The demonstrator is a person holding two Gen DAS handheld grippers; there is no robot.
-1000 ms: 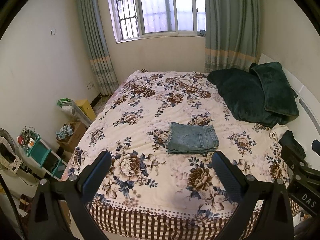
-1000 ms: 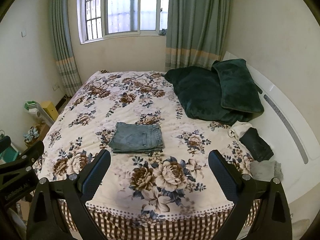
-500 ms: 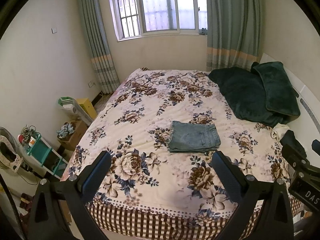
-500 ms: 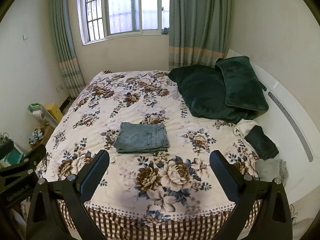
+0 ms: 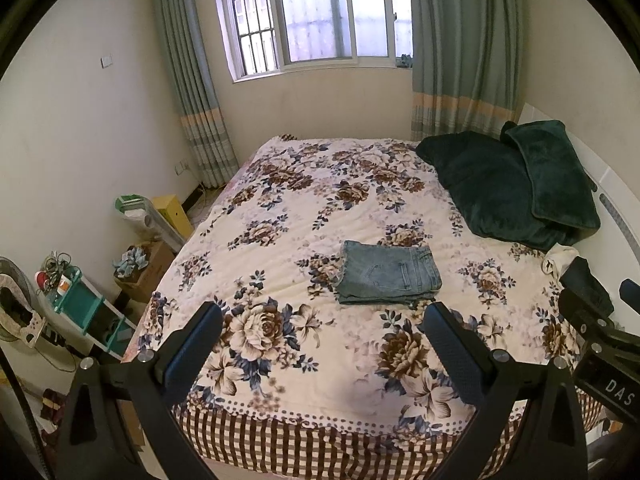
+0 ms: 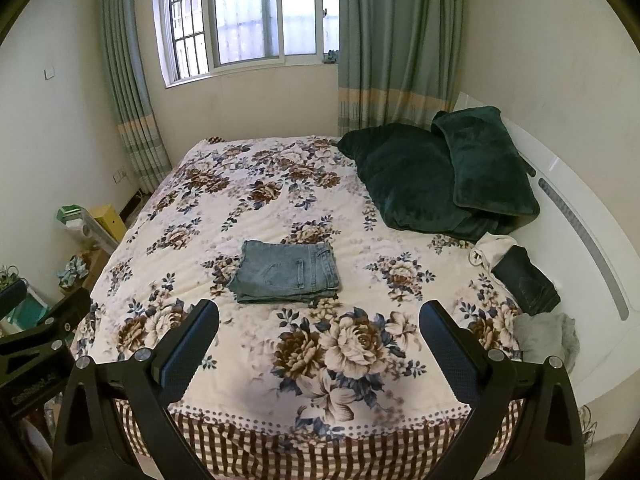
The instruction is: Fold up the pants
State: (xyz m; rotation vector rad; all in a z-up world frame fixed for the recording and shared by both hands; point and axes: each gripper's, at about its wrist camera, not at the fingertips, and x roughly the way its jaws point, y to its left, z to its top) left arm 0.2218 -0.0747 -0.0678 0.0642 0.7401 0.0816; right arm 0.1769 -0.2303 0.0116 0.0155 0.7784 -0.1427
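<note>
The pants are light blue jeans, and they lie folded into a flat, thick rectangle on the bed. They are near the middle of the flowered bedspread, a little toward the near edge, with a back pocket facing up. Nothing touches them.

The left tool stands wide, with both black fingers far apart and nothing between them. It is held above the near edge of the bed, and the pants are beyond its fingertips, well apart from them. The right tool is also wide and carries nothing. It hangs over the near edge in the same way, with the folded pants beyond and between its two fingers in the view. In the left wrist view, part of the right tool's body shows at the right border; in the right wrist view, part of the left tool shows at the left border.

At the far right of the bed lie dark green pillows, one leaning on the other. Near them, by the white headboard, there is a small pile of other clothes: one cream piece, one dark piece and one grey piece. On the floor at the left stand a cardboard box and a teal shelf. A window with green curtains is on the far wall.
</note>
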